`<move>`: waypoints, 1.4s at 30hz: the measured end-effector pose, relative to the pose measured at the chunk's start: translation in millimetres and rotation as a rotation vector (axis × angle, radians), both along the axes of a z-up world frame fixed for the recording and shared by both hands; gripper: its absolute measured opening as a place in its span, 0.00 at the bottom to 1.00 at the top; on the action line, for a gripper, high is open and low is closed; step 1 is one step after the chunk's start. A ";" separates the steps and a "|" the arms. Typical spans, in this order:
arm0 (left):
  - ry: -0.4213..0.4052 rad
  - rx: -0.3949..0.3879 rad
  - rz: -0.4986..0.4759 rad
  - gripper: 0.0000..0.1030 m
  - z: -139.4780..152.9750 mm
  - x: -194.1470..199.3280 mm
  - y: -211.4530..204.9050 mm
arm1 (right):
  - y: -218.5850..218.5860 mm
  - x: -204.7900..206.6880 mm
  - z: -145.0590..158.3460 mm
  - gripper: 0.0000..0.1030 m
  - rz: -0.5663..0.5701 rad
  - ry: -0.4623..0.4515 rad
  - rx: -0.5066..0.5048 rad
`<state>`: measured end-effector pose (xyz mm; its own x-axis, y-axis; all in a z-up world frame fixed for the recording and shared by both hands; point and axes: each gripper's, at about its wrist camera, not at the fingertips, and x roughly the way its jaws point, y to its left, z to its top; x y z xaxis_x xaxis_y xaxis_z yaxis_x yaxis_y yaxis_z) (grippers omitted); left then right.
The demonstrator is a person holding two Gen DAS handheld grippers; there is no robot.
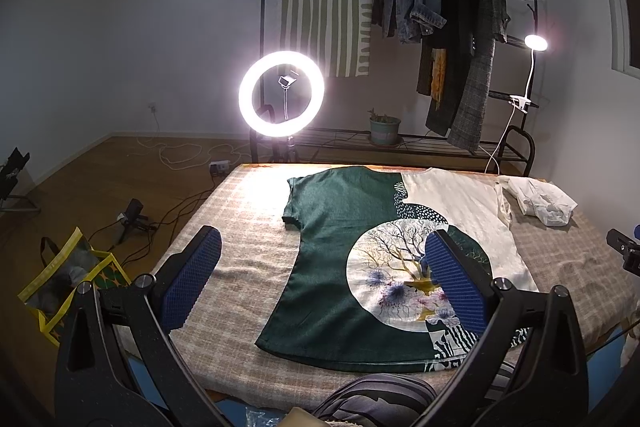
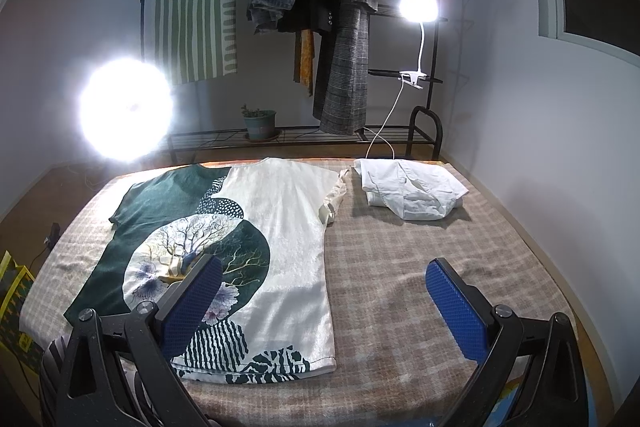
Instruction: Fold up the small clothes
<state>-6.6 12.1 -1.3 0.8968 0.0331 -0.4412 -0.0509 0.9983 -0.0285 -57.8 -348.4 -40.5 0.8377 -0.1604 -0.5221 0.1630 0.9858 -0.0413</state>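
So both grippers are up off the cloth with jaws spread wide, nothing pinched: left gripper [image 1: 322, 281] over the green side, right gripper [image 2: 324, 297] over the cream side and the bare plaid cover [image 2: 400, 267]. Closest to them is the hem of the printed t-shirt [image 2: 280, 227], which lies flat, front up, on the left half of the surface. Looks like the first fold hasn't started. I'd pinch each sleeve edge low so only one layer lifts, then bring the sides in evenly to avoid dragging the cover. Further back sits a folded white garment [image 2: 412, 191], well clear. Behind: a ring light [image 1: 281, 93] and clothes rack [image 1: 532, 27].
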 end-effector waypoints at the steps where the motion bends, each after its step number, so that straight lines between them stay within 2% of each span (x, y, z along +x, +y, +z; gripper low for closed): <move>1: 0.000 -0.001 -0.001 1.00 -0.1 -0.1 0.1 | 0.9 0.5 -0.1 1.00 0.000 -0.001 0.000; 14: 0.013 -0.002 0.012 1.00 -0.7 1.7 9.7 | 13.0 24.0 1.9 1.00 0.019 -0.002 -0.021; 24: 0.045 0.005 0.044 1.00 -24.4 42.4 22.8 | 28.6 80.4 24.3 1.00 0.069 -0.032 -0.088; 28: 0.071 0.001 0.062 1.00 -46.3 55.3 37.3 | 42.6 100.9 36.0 1.00 0.149 -0.067 -0.061; 31: 0.113 -0.019 0.068 0.98 -69.3 63.7 51.9 | 57.8 116.8 44.5 1.00 0.252 -0.099 -0.012; 38: 0.281 -0.163 0.011 0.82 -135.2 88.6 87.0 | 114.1 184.8 48.3 1.00 0.409 -0.003 0.025; 39: 0.303 -0.180 0.005 0.77 -144.2 91.1 89.6 | 122.0 193.3 47.0 1.00 0.428 0.013 0.036; 42: 0.361 -0.225 -0.008 0.74 -170.7 99.1 96.4 | 146.7 224.4 37.7 1.00 0.492 0.072 0.114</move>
<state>92.5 108.5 -172.0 0.6829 -0.1062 -0.7227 -0.0903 0.9695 -0.2278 166.6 -201.7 -2.8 0.7610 0.3057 -0.5722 -0.3211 0.9439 0.0772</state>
